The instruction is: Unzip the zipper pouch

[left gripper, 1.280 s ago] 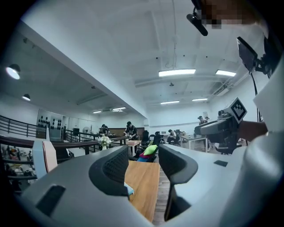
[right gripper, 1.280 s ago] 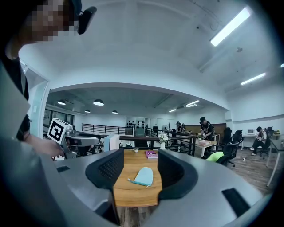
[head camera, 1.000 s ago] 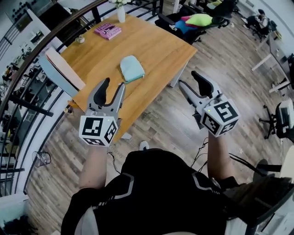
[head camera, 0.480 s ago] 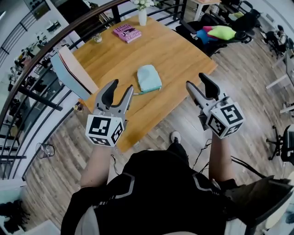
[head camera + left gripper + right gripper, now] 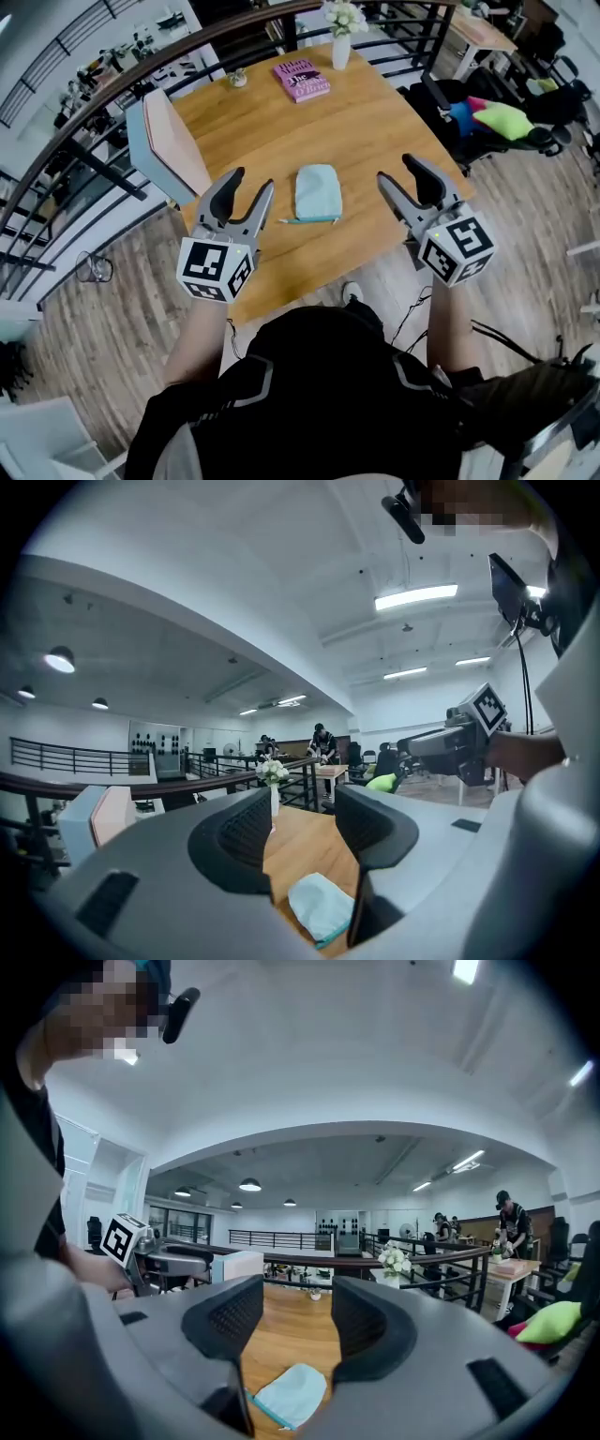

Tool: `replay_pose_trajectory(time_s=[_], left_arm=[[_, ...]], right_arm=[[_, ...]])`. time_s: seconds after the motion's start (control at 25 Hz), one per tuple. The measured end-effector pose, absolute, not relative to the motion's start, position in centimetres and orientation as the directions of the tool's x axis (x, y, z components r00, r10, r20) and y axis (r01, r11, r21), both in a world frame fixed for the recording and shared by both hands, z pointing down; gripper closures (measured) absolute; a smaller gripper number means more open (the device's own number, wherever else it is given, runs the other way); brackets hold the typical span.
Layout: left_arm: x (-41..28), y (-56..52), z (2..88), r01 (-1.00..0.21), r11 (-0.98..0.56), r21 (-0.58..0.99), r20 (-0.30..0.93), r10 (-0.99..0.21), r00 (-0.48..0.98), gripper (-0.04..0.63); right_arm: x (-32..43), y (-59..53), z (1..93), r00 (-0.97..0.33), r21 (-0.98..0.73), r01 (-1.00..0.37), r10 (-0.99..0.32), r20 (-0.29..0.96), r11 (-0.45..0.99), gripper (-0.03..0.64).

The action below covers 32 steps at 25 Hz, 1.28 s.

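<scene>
In the head view, the zipper pouch is lying flat on the wooden table. Its zipper edge is facing 6 o'clock, toward the person. The left gripper is hanging in the air at 9 o'clock from the pouch. The right gripper is hanging at 3 o'clock from it. Neither one is touching the pouch.

In the left gripper view, the left gripper is holding its jaws a good way apart, with nothing between them. The pouch is showing low down, at 6 o'clock, on the table beyond the jaws.

In the right gripper view, the right gripper is also gaping wide and holding nothing. The pouch is sitting at 6 o'clock here too.

I think the job is only starting, and the pouch looks closed. Next, both grippers need to go down. One should pinch the pouch so it stays put, and the other should catch the little zipper pull. I cannot see which end the pull is at.
</scene>
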<state>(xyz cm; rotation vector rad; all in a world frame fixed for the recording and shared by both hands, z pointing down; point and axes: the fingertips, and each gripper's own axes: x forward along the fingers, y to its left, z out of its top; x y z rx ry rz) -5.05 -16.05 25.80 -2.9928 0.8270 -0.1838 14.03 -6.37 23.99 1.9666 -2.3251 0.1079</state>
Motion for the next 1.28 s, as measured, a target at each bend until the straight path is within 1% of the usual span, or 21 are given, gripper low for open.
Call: replay_pose_trajectory(time_s=[0.2,0.4,0.68,0.92,1.28], left_arm=[[-1.8,-16.8,25.0,-0.567,-0.82,-0.077,0.119,-0.572,0.811,0.37],[-0.3,-16.8,25.2,-0.637,-0.765,-0.098,0.141,-0.644,0.752,0.37],[1.5,-15.9,25.5,-0.707,-0.698,-0.118,0.168,-0.715,0.678,0.37],[2.1,-16.2,25.4,-0.715,-0.688,-0.123,0.175,-0.725,0.666,0.37],[2.0,-17.1,25.5,-0.694,-0.707,-0.137,0.157,-0.707,0.69,0.37]], right_arm=[[17.8,-9.5,23.7,-0.254,0.003,-0.967,-0.96,0.116,0.256,0.382],[19.1,-11.7,24.5,-0.371,-0.008,-0.928,-0.92,0.121,0.373,0.382],[21.6,-12.8,25.6,-0.466,-0.028,-0.884,-0.876,0.124,0.467,0.383],[22.1,-13.9,26.1,-0.485,-0.036,-0.874,-0.865,0.13,0.485,0.383],[21.6,-14.8,26.2,-0.462,-0.033,-0.886,-0.877,0.129,0.462,0.383]])
